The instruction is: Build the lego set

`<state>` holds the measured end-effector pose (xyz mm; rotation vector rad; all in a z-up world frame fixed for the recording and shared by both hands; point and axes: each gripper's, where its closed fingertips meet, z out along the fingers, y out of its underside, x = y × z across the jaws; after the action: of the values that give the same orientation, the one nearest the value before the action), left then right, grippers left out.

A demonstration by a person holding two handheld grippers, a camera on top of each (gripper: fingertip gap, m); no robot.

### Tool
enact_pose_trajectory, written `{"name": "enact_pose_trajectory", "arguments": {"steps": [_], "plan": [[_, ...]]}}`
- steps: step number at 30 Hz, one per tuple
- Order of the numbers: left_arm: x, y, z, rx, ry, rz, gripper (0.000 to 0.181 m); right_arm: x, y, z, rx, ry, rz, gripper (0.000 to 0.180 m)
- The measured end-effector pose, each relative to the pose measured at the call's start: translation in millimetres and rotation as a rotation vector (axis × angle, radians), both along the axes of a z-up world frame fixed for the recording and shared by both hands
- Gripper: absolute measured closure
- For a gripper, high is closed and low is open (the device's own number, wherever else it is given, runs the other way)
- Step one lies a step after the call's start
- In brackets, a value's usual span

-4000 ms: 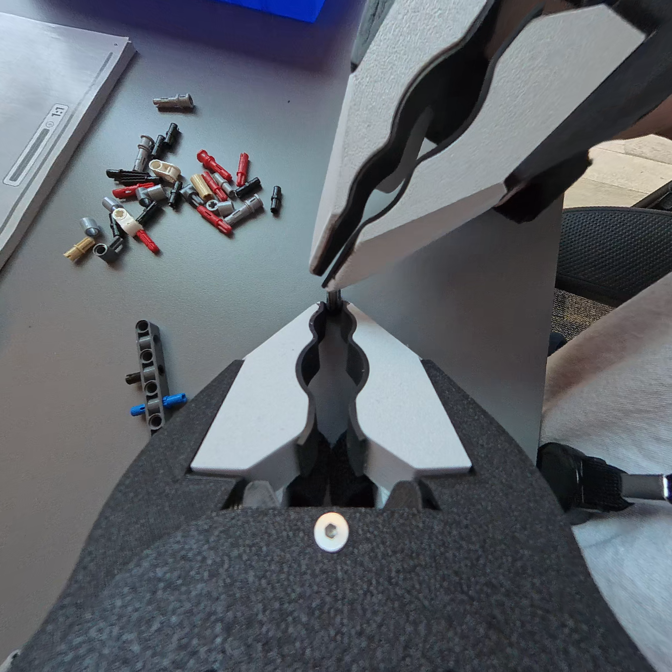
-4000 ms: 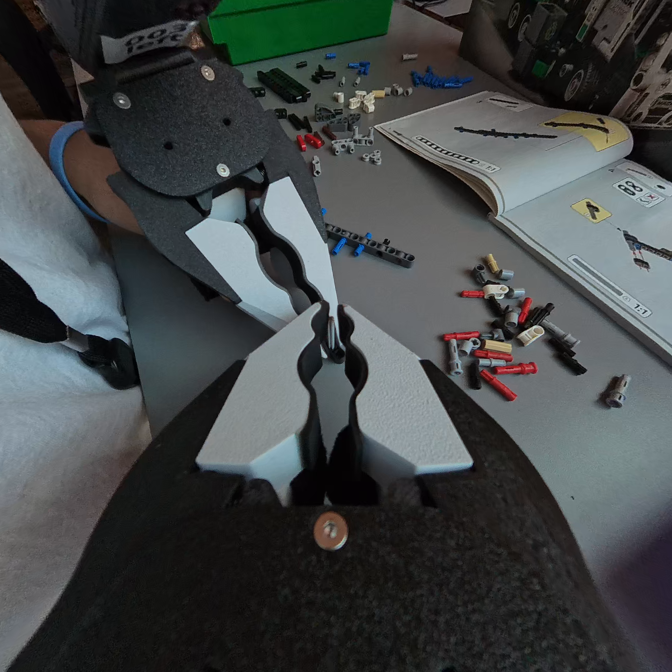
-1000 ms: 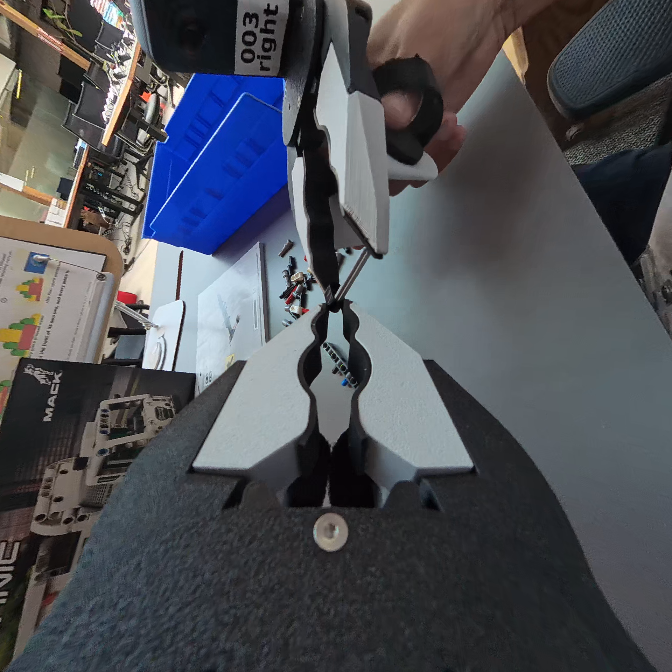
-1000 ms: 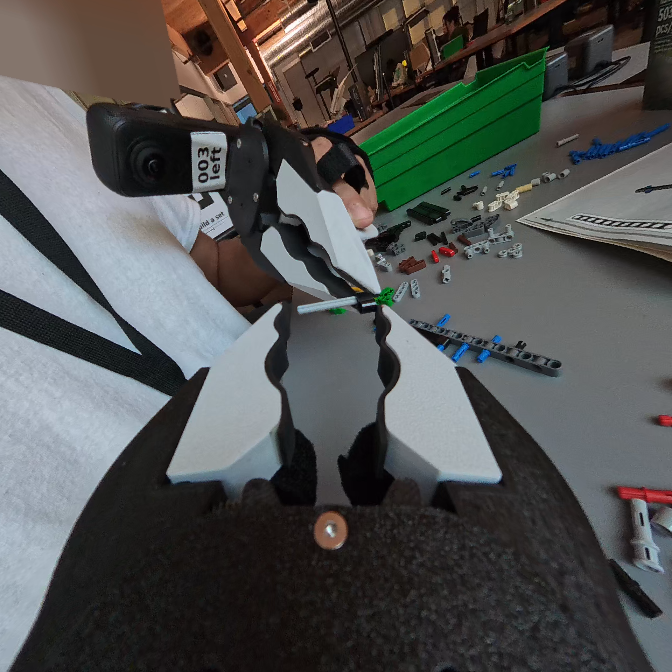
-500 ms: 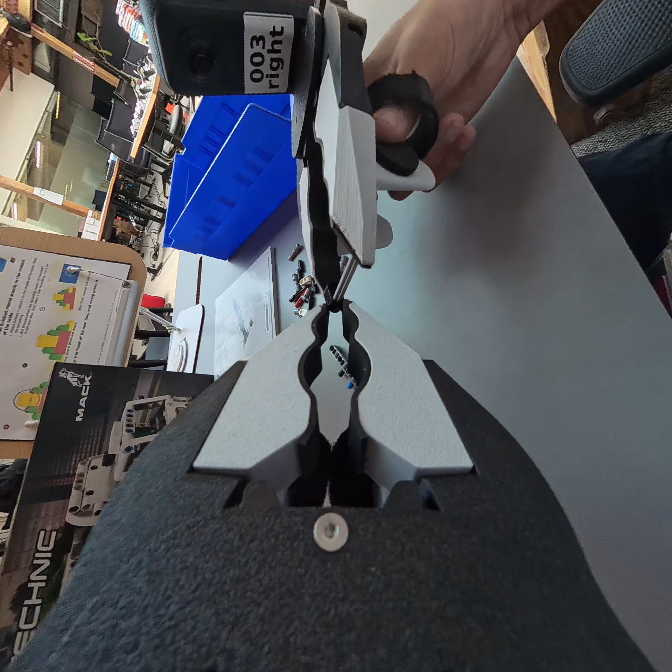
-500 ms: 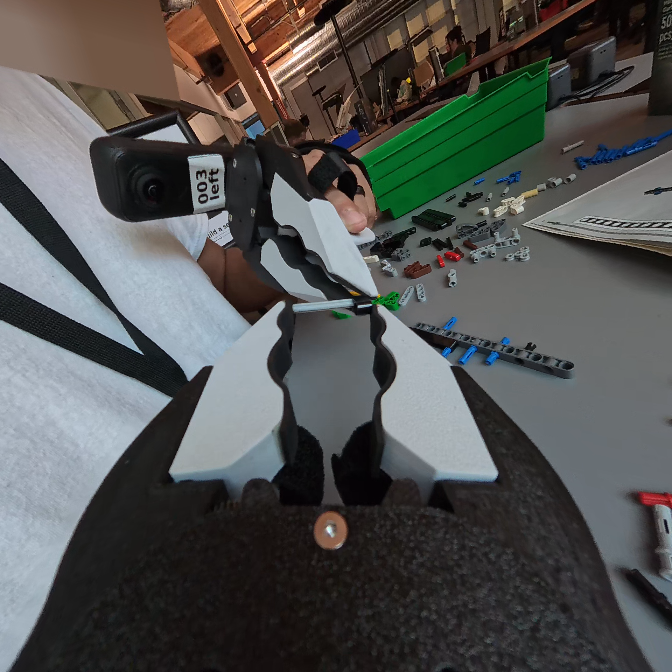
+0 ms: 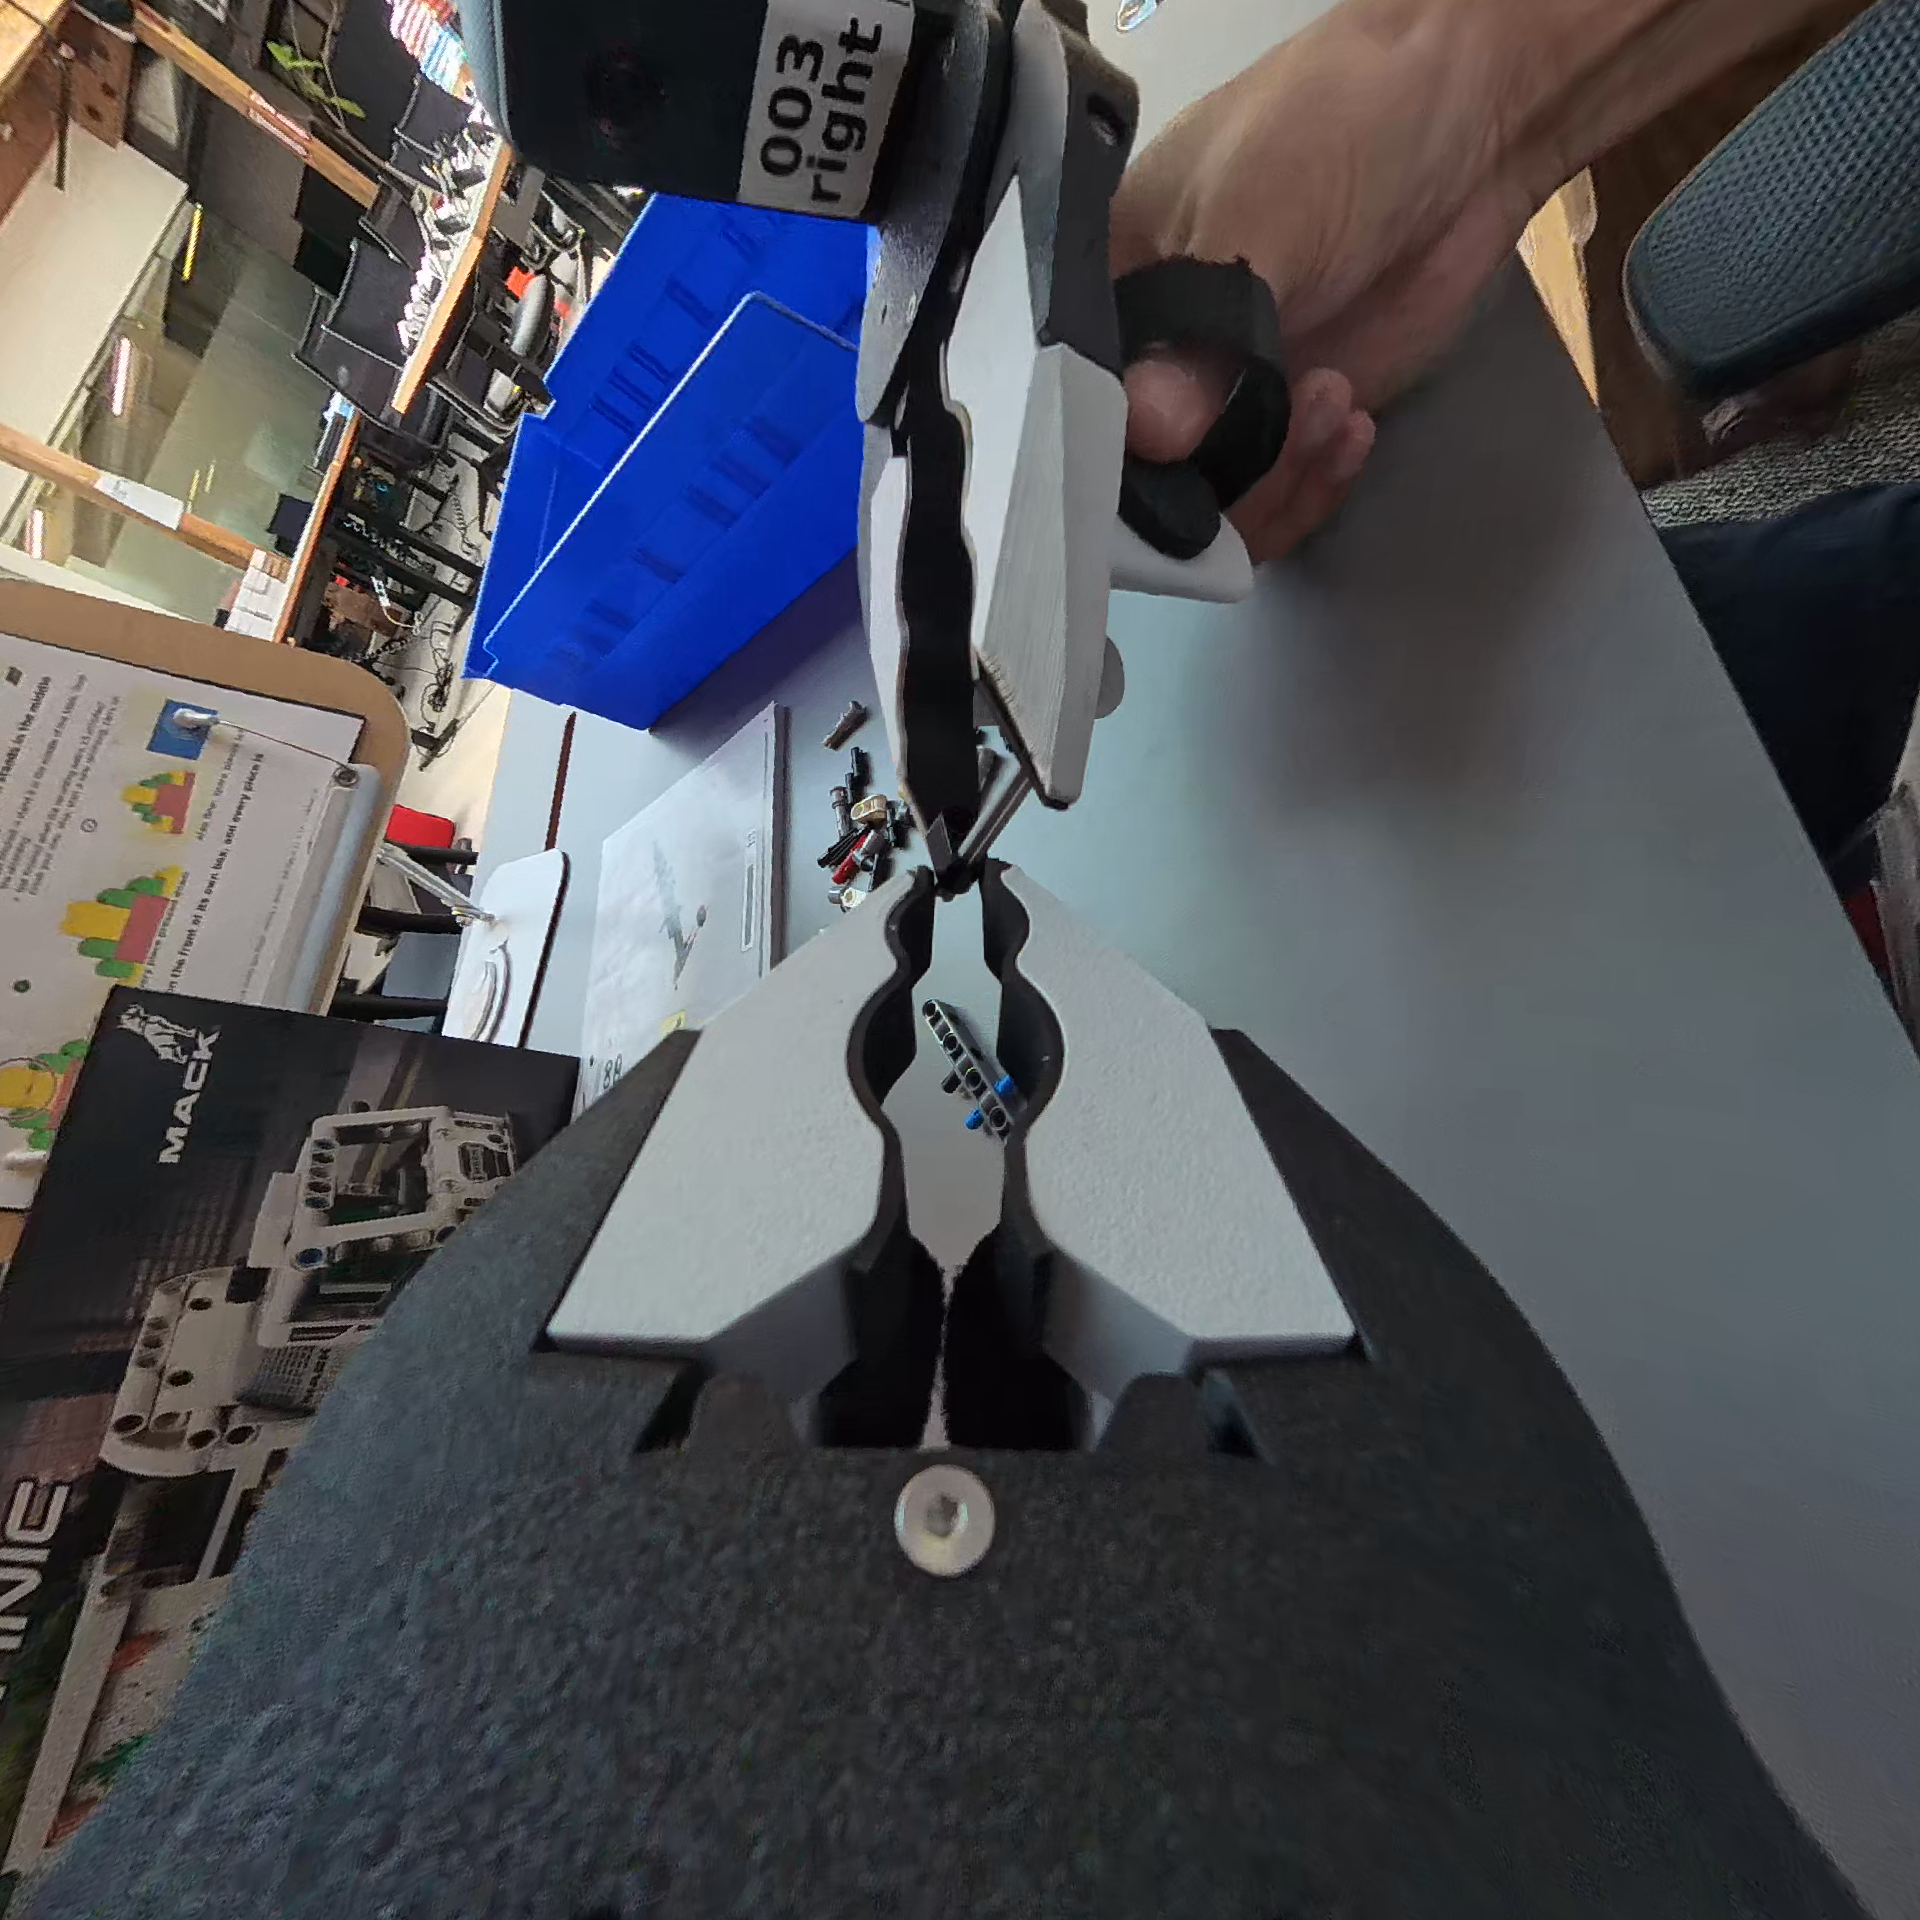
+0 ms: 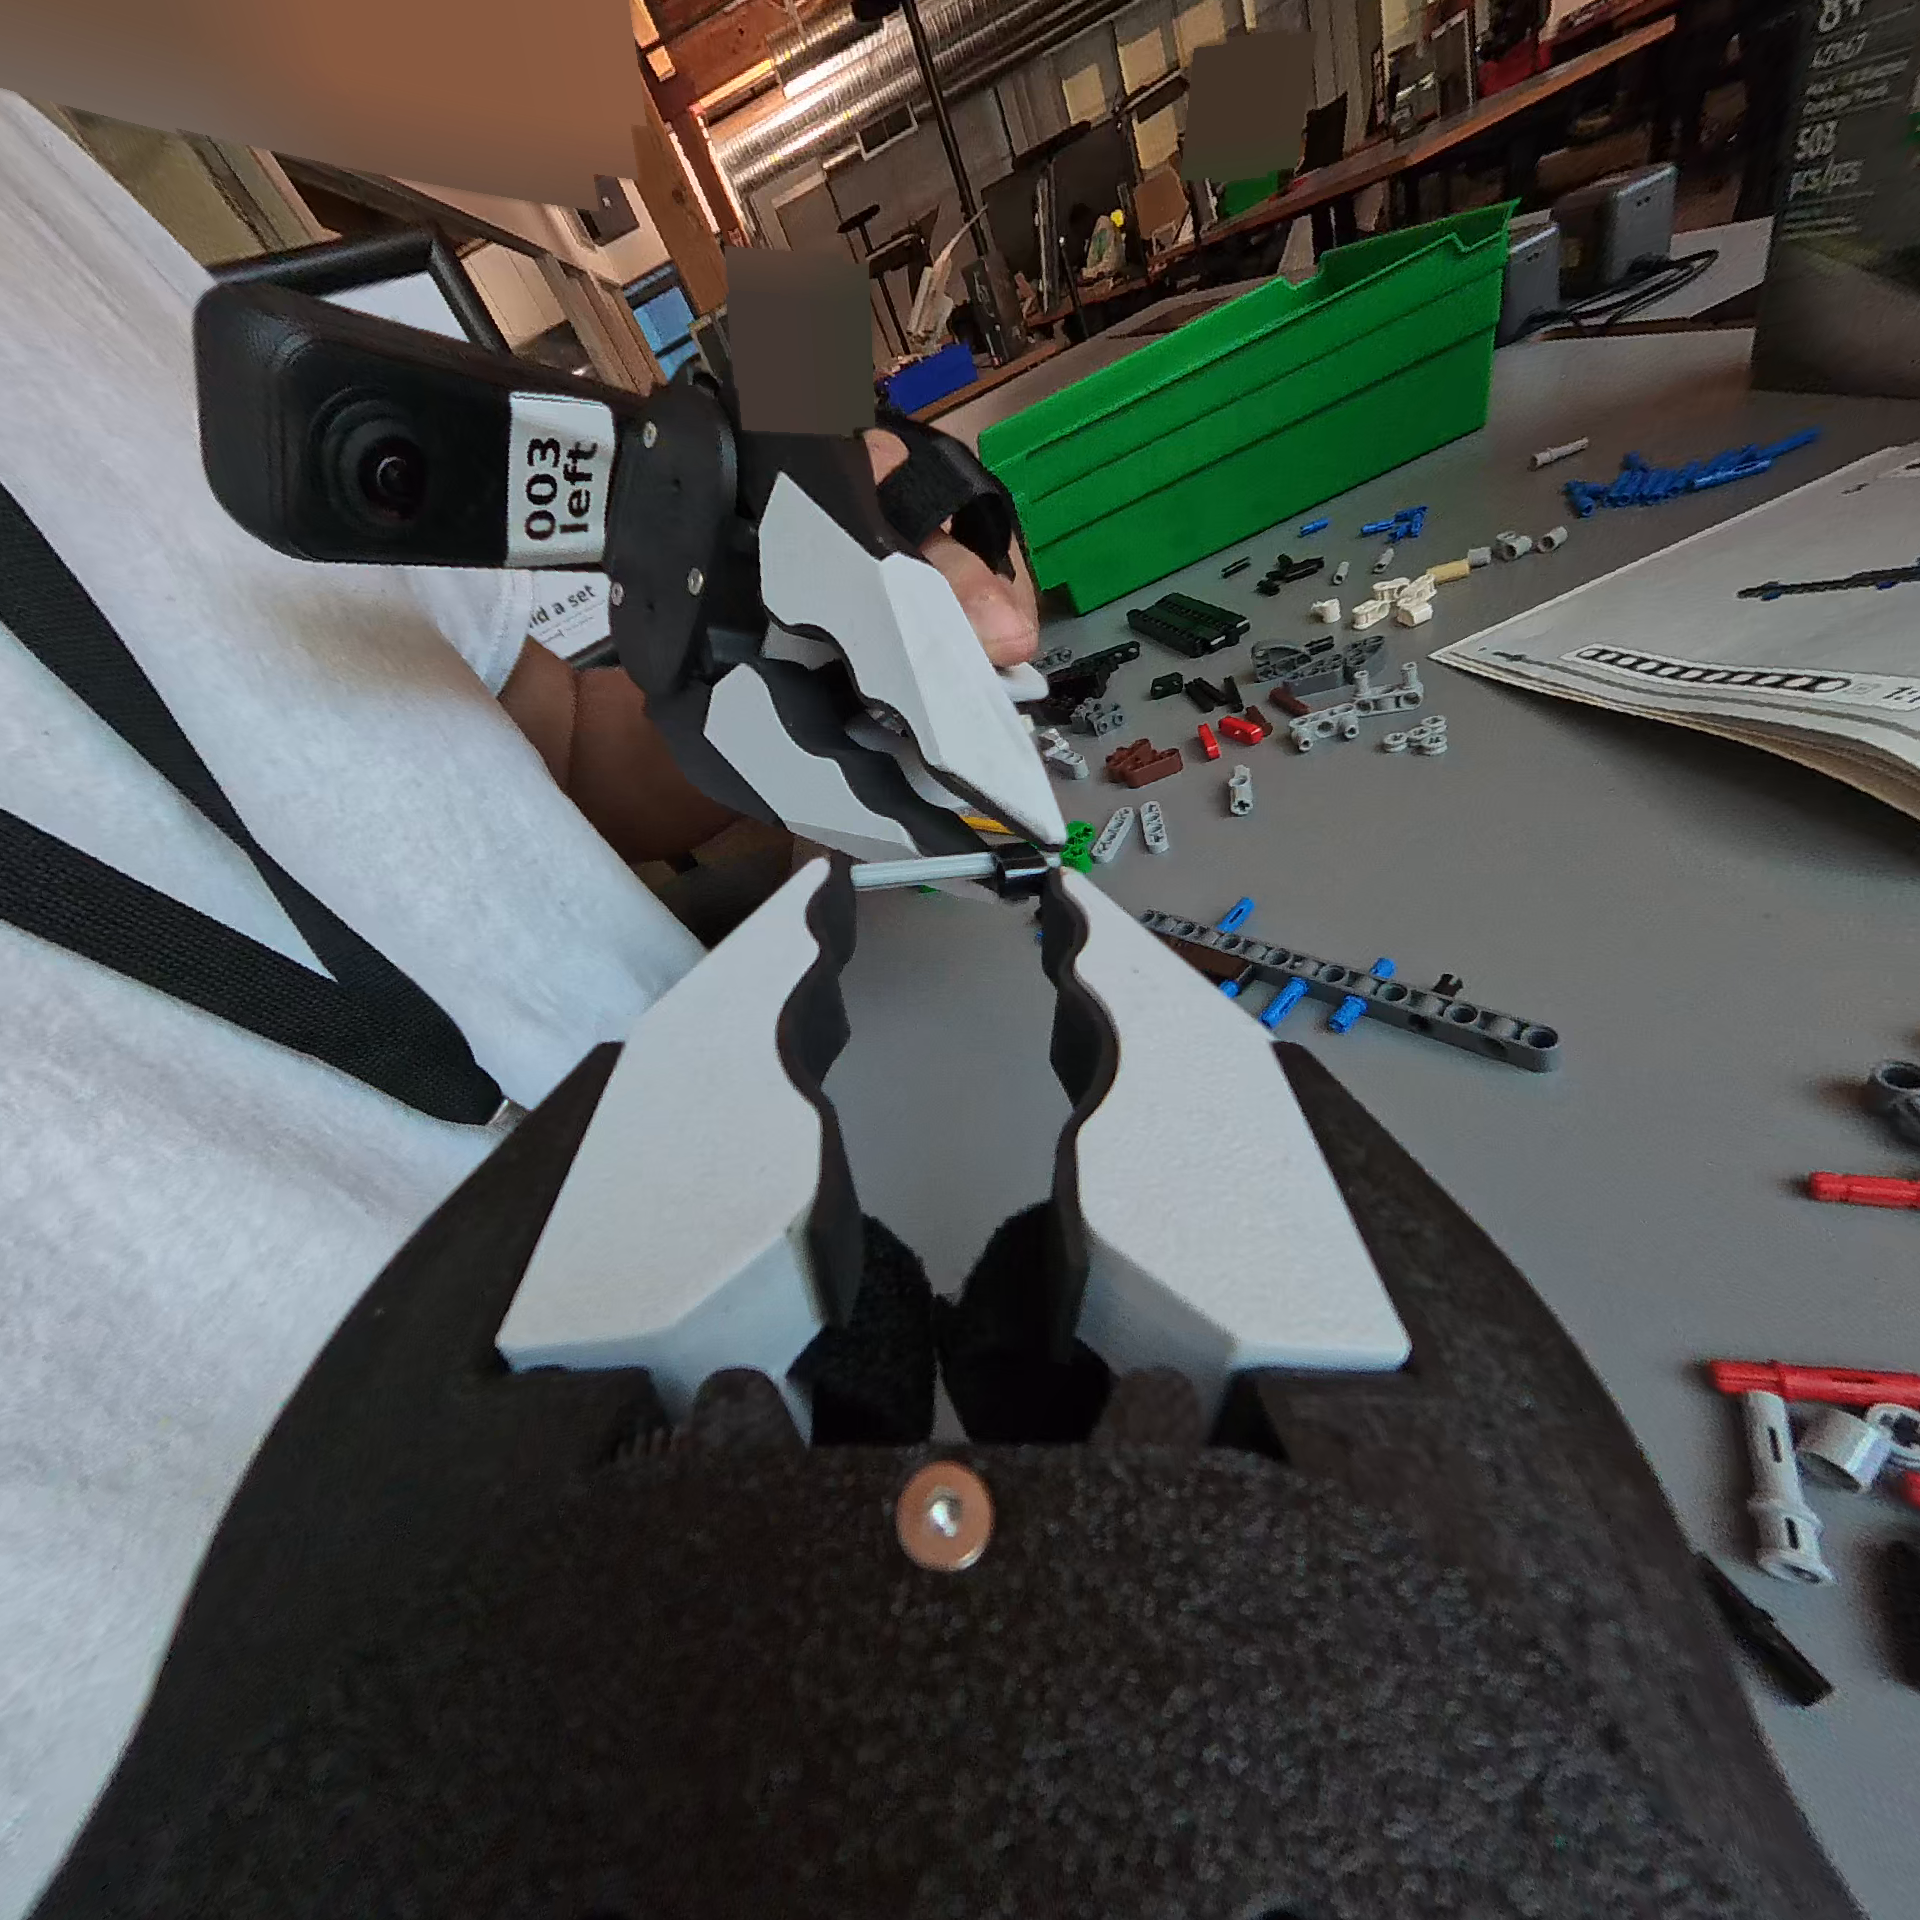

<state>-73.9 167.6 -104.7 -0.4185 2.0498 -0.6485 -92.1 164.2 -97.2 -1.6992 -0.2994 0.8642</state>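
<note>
My left gripper (image 7: 956, 894) is shut on a small black bush (image 7: 948, 878) fitted on one end of a thin grey axle (image 7: 989, 819). In the right wrist view the axle (image 8: 914, 873) lies crosswise between the tips of my right gripper (image 8: 945, 883). Its jaws stand half apart and press on the axle's free end and on the bush (image 8: 1013, 871). The left gripper (image 8: 1049, 847) comes in from the upper left. All is held above the grey table (image 8: 1455, 852). A long grey beam with blue pins (image 8: 1382, 1003) lies flat beyond.
A green bin (image 8: 1247, 436) and scattered small parts (image 8: 1247, 686) lie farther back. An open instruction booklet (image 8: 1714, 644) is at the right, with red and grey pins (image 8: 1818, 1434) near it. A blue bin (image 7: 686, 499) and the set's box (image 7: 208, 1247) show in the left wrist view. My left and right fingertips are right by each other.
Both grippers rose off the table and tilted. The right gripper, earlier pinched shut on the part, now spans the axle lengthwise, and its jaws have narrowed over the last second.
</note>
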Motion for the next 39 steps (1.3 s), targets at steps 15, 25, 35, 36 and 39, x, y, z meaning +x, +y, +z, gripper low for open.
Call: {"name": "enact_pose_trajectory", "arguments": {"steps": [15,25,35,36,39], "plan": [[4,2,5,0.092,-0.069,-0.009,0.175,9,8,3,0.019,0.078,-0.046,0.161],[0,27,21,0.151,-0.157,0.075,0.175,14,12,16,0.087,0.083,-0.041,0.125],[-15,14,30,0.219,-0.249,-0.062,0.175,-5,18,34,0.122,0.229,0.200,0.127],[-16,13,31,0.217,-0.257,-0.068,0.176,-3,18,35,0.127,0.253,0.213,0.127],[-19,9,35,0.199,-0.274,-0.091,0.176,-3,19,32,0.101,0.279,0.268,0.132]]}}
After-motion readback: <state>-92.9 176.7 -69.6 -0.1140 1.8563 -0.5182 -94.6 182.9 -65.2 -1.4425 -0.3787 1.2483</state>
